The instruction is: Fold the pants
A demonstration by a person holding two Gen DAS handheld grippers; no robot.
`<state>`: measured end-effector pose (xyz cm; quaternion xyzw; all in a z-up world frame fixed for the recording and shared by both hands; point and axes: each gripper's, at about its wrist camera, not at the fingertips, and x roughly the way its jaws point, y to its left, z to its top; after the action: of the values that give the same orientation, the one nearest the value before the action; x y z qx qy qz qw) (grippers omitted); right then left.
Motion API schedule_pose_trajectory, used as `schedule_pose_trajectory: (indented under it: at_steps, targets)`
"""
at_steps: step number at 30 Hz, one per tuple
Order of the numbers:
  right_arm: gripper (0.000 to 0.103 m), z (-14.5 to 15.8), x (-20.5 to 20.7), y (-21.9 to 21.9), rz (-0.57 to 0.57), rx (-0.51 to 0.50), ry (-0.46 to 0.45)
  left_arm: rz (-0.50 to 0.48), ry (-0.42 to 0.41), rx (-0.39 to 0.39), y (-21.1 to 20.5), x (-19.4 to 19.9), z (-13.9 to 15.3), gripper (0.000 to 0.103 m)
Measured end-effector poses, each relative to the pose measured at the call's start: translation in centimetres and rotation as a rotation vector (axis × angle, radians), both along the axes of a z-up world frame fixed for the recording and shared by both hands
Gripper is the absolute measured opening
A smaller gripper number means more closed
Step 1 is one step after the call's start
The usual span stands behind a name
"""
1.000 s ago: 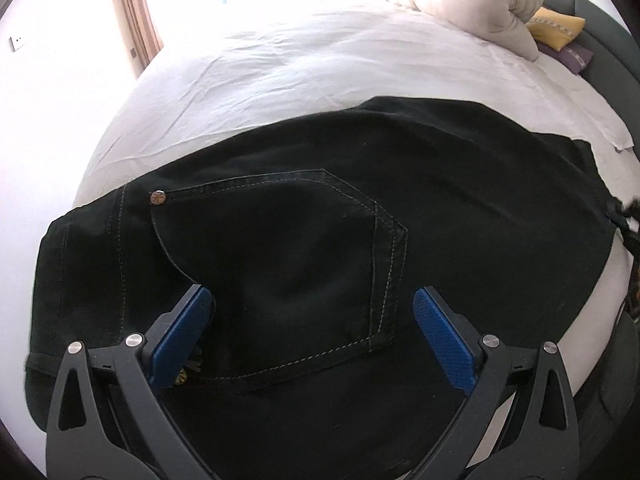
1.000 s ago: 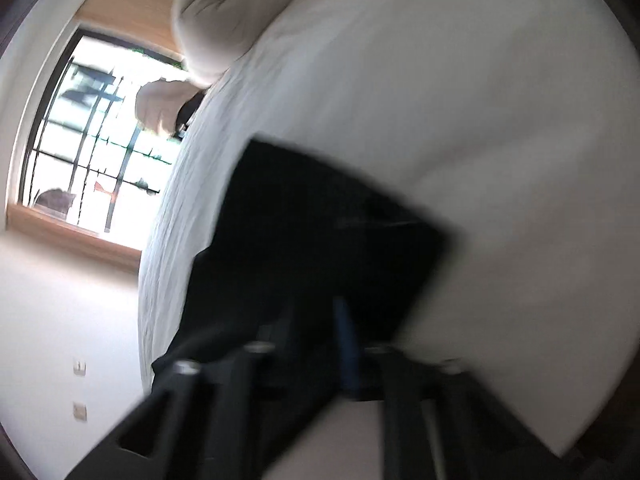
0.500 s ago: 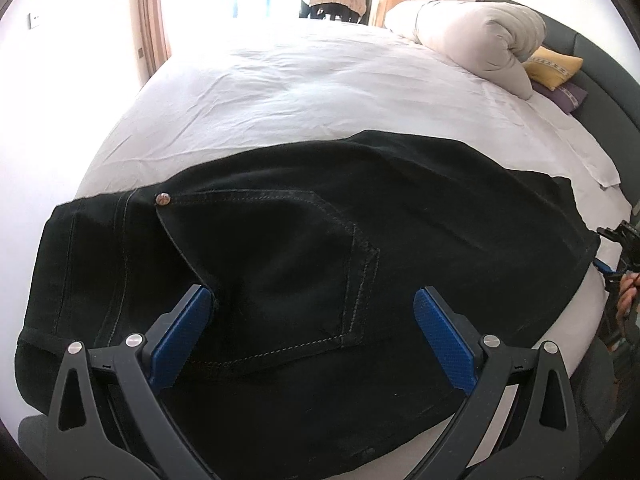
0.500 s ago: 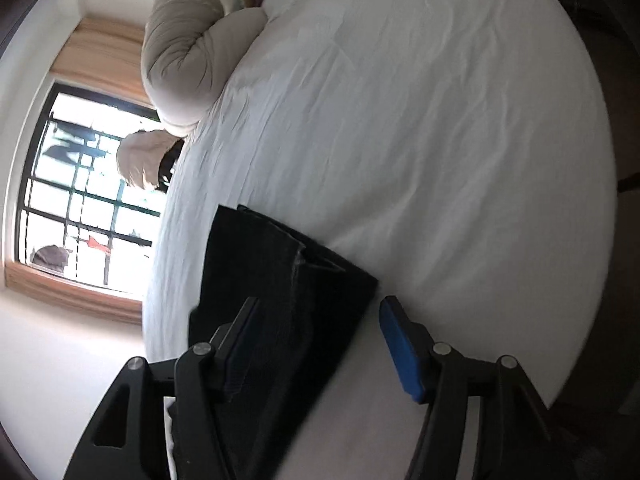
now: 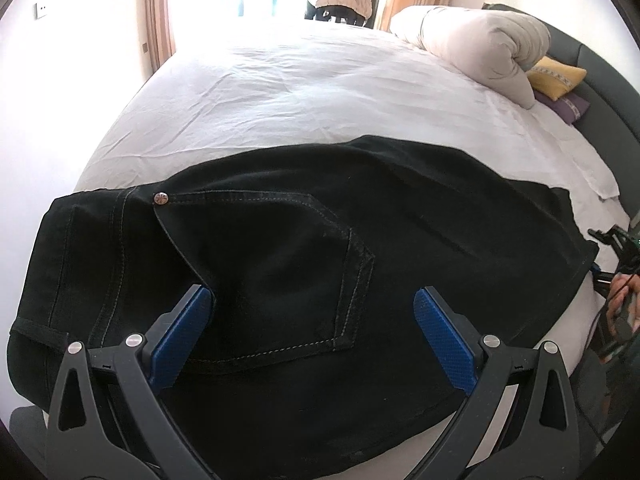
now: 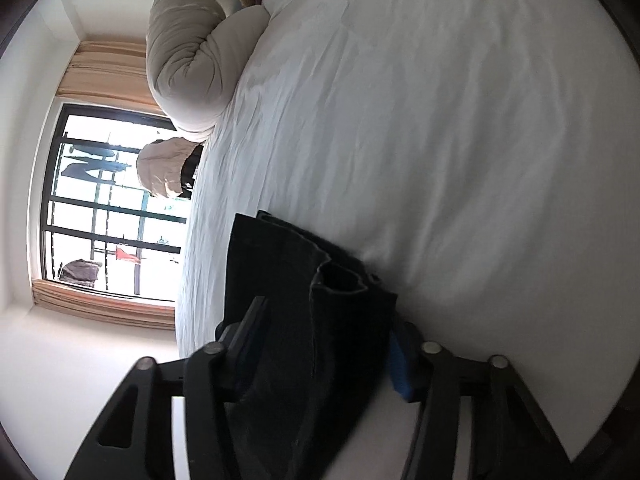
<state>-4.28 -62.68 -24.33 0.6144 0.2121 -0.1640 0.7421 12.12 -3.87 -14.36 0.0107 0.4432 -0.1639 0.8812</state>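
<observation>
White-sheeted bed (image 5: 304, 92) in a bedroom, window (image 6: 104, 208) with peach curtains on the far side. Left gripper (image 5: 312, 332) spread wide, blue pads clear of each other, hovering low over the black denim pants (image 5: 280, 248); back pocket (image 5: 276, 280) sits right between its fingers, silver rivet (image 5: 161, 198) ahead and to its left. Versus half a second back, left camera pulled away slightly, pocket now reads lower and more centred, more sheet visible beyond. Right gripper (image 6: 328, 348) also spread, jaws straddling the hem end of the pants (image 6: 304, 280); earlier the fabric lay off toward its left finger, now it fills the gap between both fingers, jaws a bit narrower but not pinching. One second ago that gripper was clamped shut on the cloth. Pants lie flat across the near edge of the bed. Beyond the left gripper, up right: rolled beige duvet (image 5: 476, 48), yellow pillow (image 5: 556, 78), purple pillow (image 5: 568, 106), dark headboard (image 5: 592, 64).
</observation>
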Motion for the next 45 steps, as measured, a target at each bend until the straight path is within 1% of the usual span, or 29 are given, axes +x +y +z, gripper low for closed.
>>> schedule_pose_trajectory:
  at_steps: [1, 2, 4, 5, 7, 9, 11, 14, 15, 17, 18, 19, 21, 22, 23, 24, 25, 26, 27, 28, 29, 30, 33, 34, 37, 39, 42, 45]
  targets:
    - [0.038, -0.1, 0.3, -0.1, 0.003, 0.002, -0.003, 0.001, -0.002, -0.003, 0.0, 0.0, 0.1, 0.103]
    - [0.026, -0.5, 0.6, -0.2, 0.006, 0.016, -0.011, 0.002, -0.002, -0.007, 0.1, 0.0, 0.2, 0.103]
    - [0.016, -1.2, 0.6, -0.4, -0.004, 0.05, -0.032, 0.009, 0.001, -0.021, 0.4, 0.1, 0.5, 0.103]
    - [0.013, -1.3, 0.6, -0.4, -0.011, 0.053, -0.041, 0.014, 0.002, -0.031, 0.6, 0.1, 0.7, 0.103]
    - [0.012, -1.4, 0.3, -0.3, -0.023, 0.049, -0.062, 0.023, 0.0, -0.04, 0.9, 0.1, 1.2, 0.103]
    - [0.012, -1.4, -0.1, -0.3, -0.032, 0.048, -0.077, 0.037, -0.004, -0.068, 1.4, 0.1, 1.9, 0.103]
    - [0.011, -1.4, -0.2, -0.3, -0.044, 0.047, -0.08, 0.042, -0.009, -0.1, 1.8, 0.1, 2.7, 0.103]
    - [0.011, -0.7, -0.1, 0.0, -0.065, 0.028, -0.076, 0.038, -0.041, -0.132, 1.9, -0.1, 4.2, 0.103]
    - [0.011, 0.0, 0.0, 0.4, -0.068, 0.005, -0.069, 0.037, -0.048, -0.14, 1.9, -0.2, 4.8, 0.103]
    - [0.011, 2.3, 0.9, 1.8, -0.047, -0.083, -0.059, 0.039, -0.062, -0.182, 1.9, -0.2, 6.0, 0.103]
    - [0.011, 3.9, 1.7, 2.9, -0.018, -0.147, -0.05, 0.041, -0.068, -0.193, 1.9, -0.2, 6.3, 0.103]
    - [0.011, 6.2, 3.2, 4.9, 0.041, -0.248, -0.042, 0.042, -0.07, -0.201, 1.9, -0.1, 6.6, 0.103]
    - [0.011, 9.6, 5.5, 9.1, 0.172, -0.417, -0.04, 0.036, -0.057, -0.231, 1.6, 0.2, 6.8, 0.103]
    - [0.011, 11.4, 7.0, 12.5, 0.278, -0.52, -0.044, 0.037, -0.045, -0.249, 1.6, 0.4, 6.6, 0.103]
    - [0.011, 12.8, 8.5, 16.8, 0.421, -0.639, -0.055, 0.038, -0.028, -0.269, 1.5, 0.6, 6.4, 0.103]
    - [0.011, 13.6, 9.6, 20.9, 0.561, -0.757, -0.062, 0.033, -0.012, -0.293, 1.5, 0.7, 6.2, 0.103]
    - [0.011, 13.8, 10.3, 25.4, 0.697, -0.878, -0.053, 0.027, 0.008, -0.329, 1.4, 0.9, 5.9, 0.103]
    - [0.011, 13.1, 10.8, 29.0, 0.812, -0.937, -0.046, 0.025, 0.027, -0.358, 1.4, 1.1, 5.4, 0.103]
    - [0.011, 12.0, 11.2, 32.0, 0.909, -0.969, -0.037, 0.025, 0.049, -0.376, 1.4, 1.3, 5.0, 0.103]
    - [0.01, 11.0, 11.5, 34.1, 0.965, -1.007, -0.016, 0.023, 0.084, -0.394, 1.2, 1.5, 4.4, 0.103]
    - [0.011, 10.0, 11.7, 35.3, 0.989, -1.019, 0.009, 0.015, 0.11, -0.415, 1.1, 1.6, 3.9, 0.103]
    - [0.011, 9.1, 12.0, 35.9, 0.992, -1.001, 0.03, 0.007, 0.131, -0.437, 0.9, 1.7, 3.5, 0.103]
    - [0.011, 8.6, 12.3, 35.8, 0.959, -0.996, 0.057, 0.009, 0.182, -0.465, 0.4, 2.1, 2.2, 0.103]
    - [0.011, 8.7, 12.5, 35.6, 0.96, -0.992, 0.059, 0.009, 0.195, -0.477, 0.1, 2.2, 1.9, 0.103]
    - [0.011, 8.9, 12.5, 35.2, 0.952, -1.01, 0.055, 0.007, 0.278, -0.519, -1.4, 3.4, 0.6, 0.103]
    - [0.011, 9.1, 12.5, 35.1, 0.946, -1.014, 0.05, 0.003, 0.307, -0.56, -2.3, 4.1, 0.1, 0.103]
    - [0.011, 8.9, 12.4, 35.5, 0.937, -1.023, 0.045, 0.003, 0.374, -0.599, -3.8, 5.4, -0.7, 0.103]
    - [0.011, 8.9, 12.4, 35.9, 0.931, -1.04, 0.042, -0.005, 0.418, -0.612, -5.1, 6.9, -1.4, 0.103]
